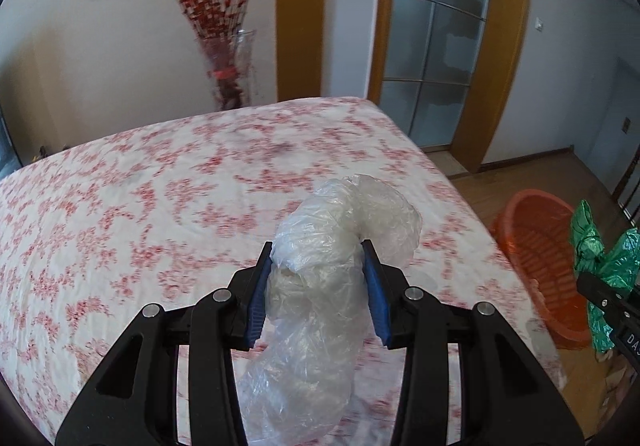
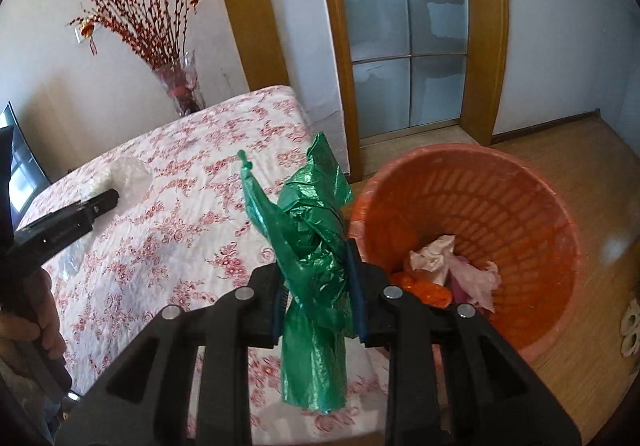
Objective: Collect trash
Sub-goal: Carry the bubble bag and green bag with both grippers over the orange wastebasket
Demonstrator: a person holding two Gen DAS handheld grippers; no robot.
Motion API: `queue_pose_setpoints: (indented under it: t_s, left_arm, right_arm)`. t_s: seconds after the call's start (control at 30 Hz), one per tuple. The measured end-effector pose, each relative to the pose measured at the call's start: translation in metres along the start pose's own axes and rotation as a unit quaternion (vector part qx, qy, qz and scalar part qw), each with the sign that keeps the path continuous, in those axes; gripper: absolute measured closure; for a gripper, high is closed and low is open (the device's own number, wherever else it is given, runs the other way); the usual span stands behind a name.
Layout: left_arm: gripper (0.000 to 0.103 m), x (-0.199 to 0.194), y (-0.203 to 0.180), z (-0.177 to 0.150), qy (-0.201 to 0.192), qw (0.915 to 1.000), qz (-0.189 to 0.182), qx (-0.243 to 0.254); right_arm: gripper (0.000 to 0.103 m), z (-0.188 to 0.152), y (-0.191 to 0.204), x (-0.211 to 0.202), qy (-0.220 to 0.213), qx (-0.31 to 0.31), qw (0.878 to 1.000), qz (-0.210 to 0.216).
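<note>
Your left gripper (image 1: 318, 286) is clamped partway closed on a crumpled clear plastic bag (image 1: 340, 246), above the floral bedspread (image 1: 140, 205). Your right gripper (image 2: 318, 286) is pinched narrower on a twisted green plastic bag (image 2: 312, 246), near the bed's edge. Both bags look feather-light, soft and slippery, so they squash under the pads; take such film at its bunched middle, where you have it now, since loose tails would slide out. The orange basket (image 2: 520, 181) sits on the floor at about two o'clock from the right gripper. Only the right wrist view shows its inside, where pale and orange scraps (image 2: 444, 266) already lie. The left view shows just the basket's near wall at three o'clock.
</note>
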State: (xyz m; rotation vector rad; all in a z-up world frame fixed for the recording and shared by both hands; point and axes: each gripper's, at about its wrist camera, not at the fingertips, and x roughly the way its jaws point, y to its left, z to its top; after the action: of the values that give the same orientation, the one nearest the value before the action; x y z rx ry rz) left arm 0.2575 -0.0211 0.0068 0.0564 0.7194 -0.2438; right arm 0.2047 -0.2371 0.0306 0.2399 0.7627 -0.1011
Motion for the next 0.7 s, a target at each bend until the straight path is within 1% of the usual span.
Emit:
queue_pose_setpoints:
  t_s: [0.33,0.7]
  left_arm:
    - [0.061,-0.009,-0.054,-0.003,-0.002,0.9988,-0.040,0.029]
    - [0.061,-0.006,-0.114,-0.008,0.013,0.9942,-0.096,0.048]
  right_arm:
    - [0.076,-0.007,-0.032,-0.019,-0.013,0.025,0.999,-0.015]
    - [0.076,-0.009,-0.077,-0.025,-0.024,0.061,0.997,-0.043]
